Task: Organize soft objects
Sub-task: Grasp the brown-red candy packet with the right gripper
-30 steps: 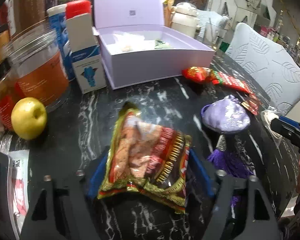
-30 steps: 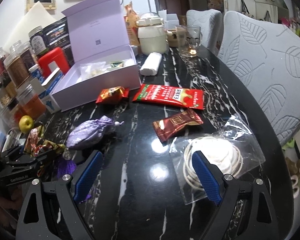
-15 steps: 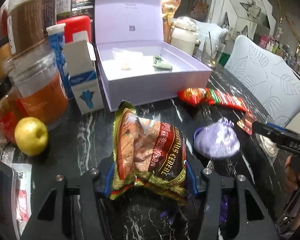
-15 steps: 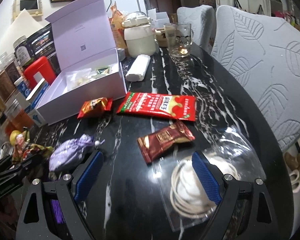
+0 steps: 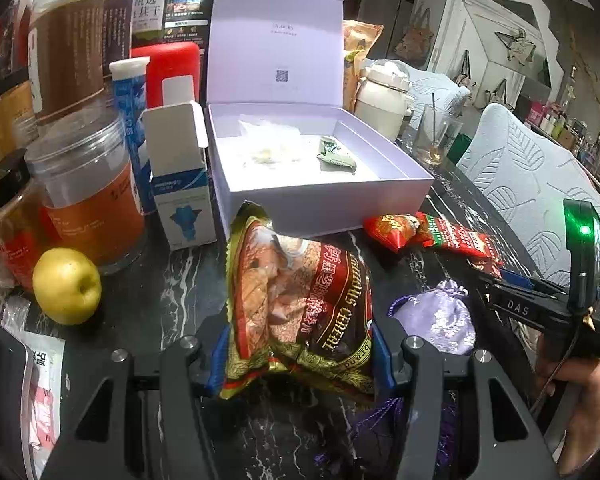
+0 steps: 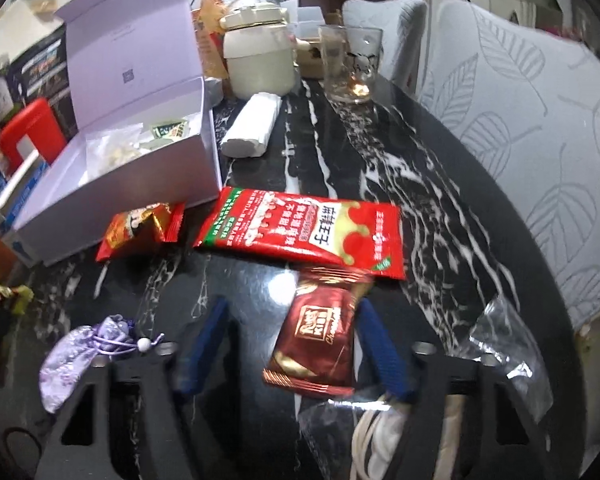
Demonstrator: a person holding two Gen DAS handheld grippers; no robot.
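Observation:
My left gripper is shut on a gold and red cereal bag and holds it upright, lifted off the black marble table, in front of the open lilac box. The box holds a clear packet and a green sachet. My right gripper is open, its blue pads on either side of a dark red chocolate packet lying on the table. A lilac drawstring pouch lies to its left; it also shows in the left wrist view.
A large red snack packet and a small red one lie before the box. A clear bag with a white cord lies under the right gripper. Jars, a carton and a yellow apple stand left.
My left gripper has closed tighter on the cereal bag and raised it toward the box. My right gripper has moved forward, over the dark red packet, and narrowed.

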